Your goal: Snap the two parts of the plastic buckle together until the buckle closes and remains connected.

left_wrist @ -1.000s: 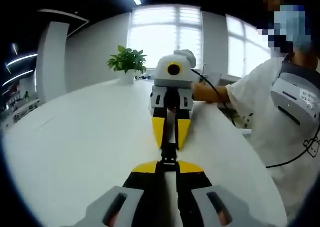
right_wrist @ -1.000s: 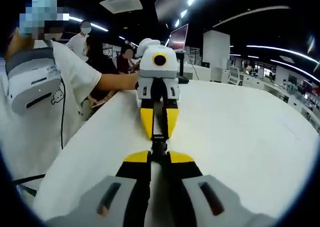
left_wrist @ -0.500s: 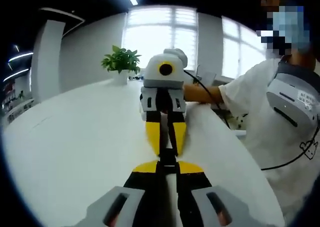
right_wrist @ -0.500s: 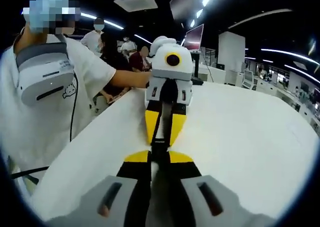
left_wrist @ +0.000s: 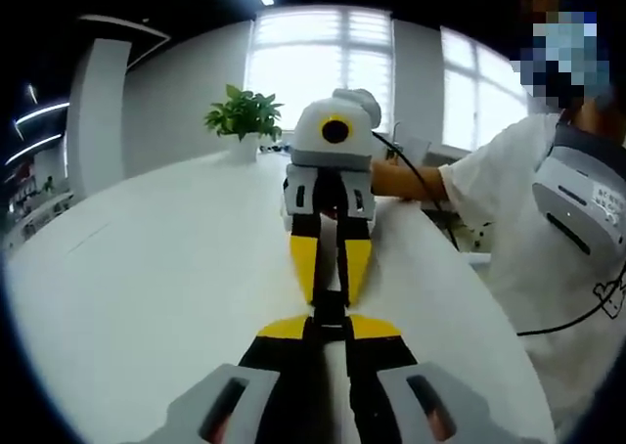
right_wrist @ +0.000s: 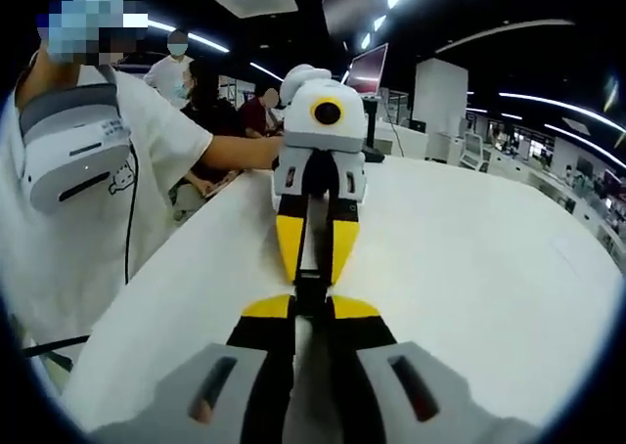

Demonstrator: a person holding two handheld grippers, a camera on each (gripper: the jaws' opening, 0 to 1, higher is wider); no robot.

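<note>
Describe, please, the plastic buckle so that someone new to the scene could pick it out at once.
Start from the big white table. Above it the two yellow-tipped tongs, left and right, point at each other tip to tip. The black plastic buckle is the small dark piece pinched between those tips, the one black link between two pairs of yellow tips; whether it has latched cannot be told.

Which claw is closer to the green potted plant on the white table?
Right. The green potted plant stands beyond the right claw, off to one side; the left claw faces them from farther back. Both claws pinch the black plastic buckle.
</note>
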